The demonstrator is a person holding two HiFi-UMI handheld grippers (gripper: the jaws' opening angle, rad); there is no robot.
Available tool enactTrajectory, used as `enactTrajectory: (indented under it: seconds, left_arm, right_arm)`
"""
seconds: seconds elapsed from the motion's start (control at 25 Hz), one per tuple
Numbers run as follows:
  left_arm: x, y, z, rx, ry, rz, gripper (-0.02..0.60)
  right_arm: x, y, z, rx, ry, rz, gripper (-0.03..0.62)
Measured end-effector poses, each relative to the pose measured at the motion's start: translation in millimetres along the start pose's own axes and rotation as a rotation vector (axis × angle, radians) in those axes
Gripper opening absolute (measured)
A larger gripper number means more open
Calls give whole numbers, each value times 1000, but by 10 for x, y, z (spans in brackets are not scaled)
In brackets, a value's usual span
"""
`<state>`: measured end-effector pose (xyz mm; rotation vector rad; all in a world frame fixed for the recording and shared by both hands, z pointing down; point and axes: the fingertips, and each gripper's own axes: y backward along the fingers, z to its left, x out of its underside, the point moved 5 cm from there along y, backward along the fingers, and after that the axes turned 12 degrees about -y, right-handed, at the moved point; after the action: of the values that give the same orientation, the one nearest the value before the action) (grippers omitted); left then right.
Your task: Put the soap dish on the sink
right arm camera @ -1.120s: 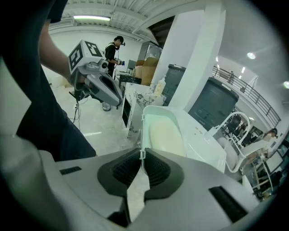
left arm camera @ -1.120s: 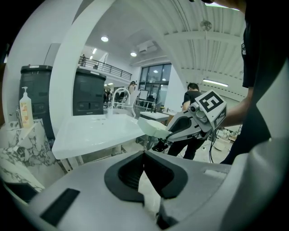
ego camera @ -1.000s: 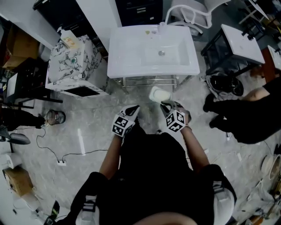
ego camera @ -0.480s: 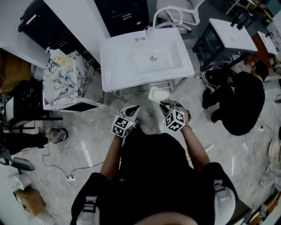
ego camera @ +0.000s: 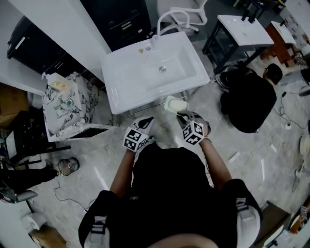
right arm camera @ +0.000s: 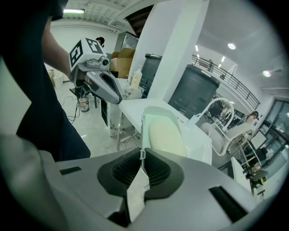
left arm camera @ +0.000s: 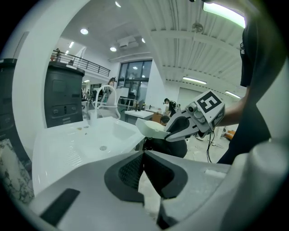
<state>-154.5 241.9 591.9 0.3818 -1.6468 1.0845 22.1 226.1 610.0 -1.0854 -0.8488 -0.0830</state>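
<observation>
My right gripper [right arm camera: 142, 159] has its jaws closed tight on the thin rim of the soap dish [right arm camera: 165, 133], a pale oval dish that stands up beyond the jaw tips with its hollow facing the camera. From the head view, the dish hangs in the air over the marble floor [ego camera: 97, 155], just in front of the near edge of the white sink [ego camera: 131, 77] and not touching it. My left gripper [left arm camera: 143, 154] has its two dark pads pressed together with nothing between them; it sits beside the right one, lower and to the left of the dish, pointing at the sink's front. The sink stands on a metal frame, its basin is bare around the drain, and a faucet [ego camera: 155, 39] rises at its back rim. Two small things lie by the faucet, too small to make out. To the left of the sink stands a marble-patterned cabinet [ego camera: 65, 99]. To the right, a person in black [ego camera: 247, 99] crouches on the floor, well apart from my grippers. A white chair [ego camera: 181, 14] sits behind the sink.
</observation>
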Motion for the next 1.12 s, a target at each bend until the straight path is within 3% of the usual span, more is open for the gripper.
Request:
enactTrajectory:
  seconds: [0.32, 0.76, 1.12]
  left_arm:
    - [36, -5, 290, 48, -13, -17, 0]
    - [376, 212, 594, 45, 25, -19, 0]
    - [410, 204, 694, 41, 31, -14, 0]
  right_arm:
    - [-93, -153, 14, 37, -58, 28, 18]
    - [-339, -448, 179, 45, -59, 43, 18]
    - [-363, -554, 152, 38, -69, 49, 18]
